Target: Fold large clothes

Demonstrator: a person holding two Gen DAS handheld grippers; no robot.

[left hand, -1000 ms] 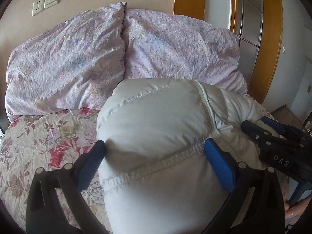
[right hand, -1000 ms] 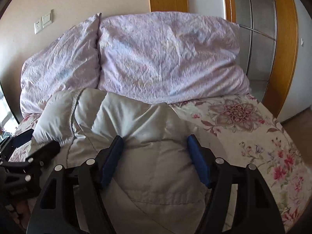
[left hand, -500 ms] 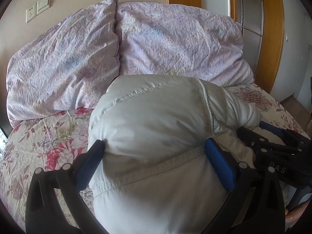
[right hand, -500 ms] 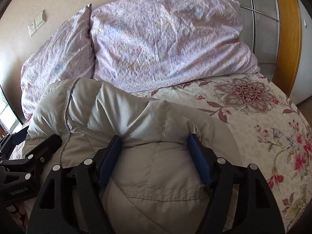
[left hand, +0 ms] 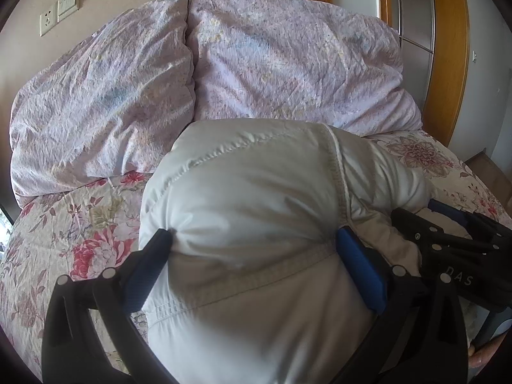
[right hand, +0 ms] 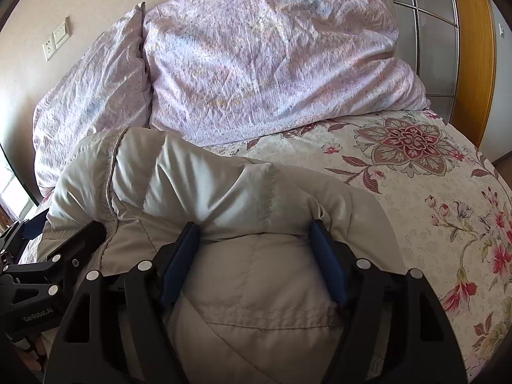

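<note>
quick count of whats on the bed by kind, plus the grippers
lilac pillows: 2, left pillow and right pillow
pale grey puffy jacket: 1
grippers: 2, left gripper and right gripper, both with jaws clamped on the jacket
floral bedspread: 1
total: 6

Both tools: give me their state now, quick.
Left tool: closed on the puffy jacket.
Right tool: closed on the same jacket.

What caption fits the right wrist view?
Right gripper clamps a puffy grey down jacket on a floral bedsheet, lilac pillows behind.
</note>
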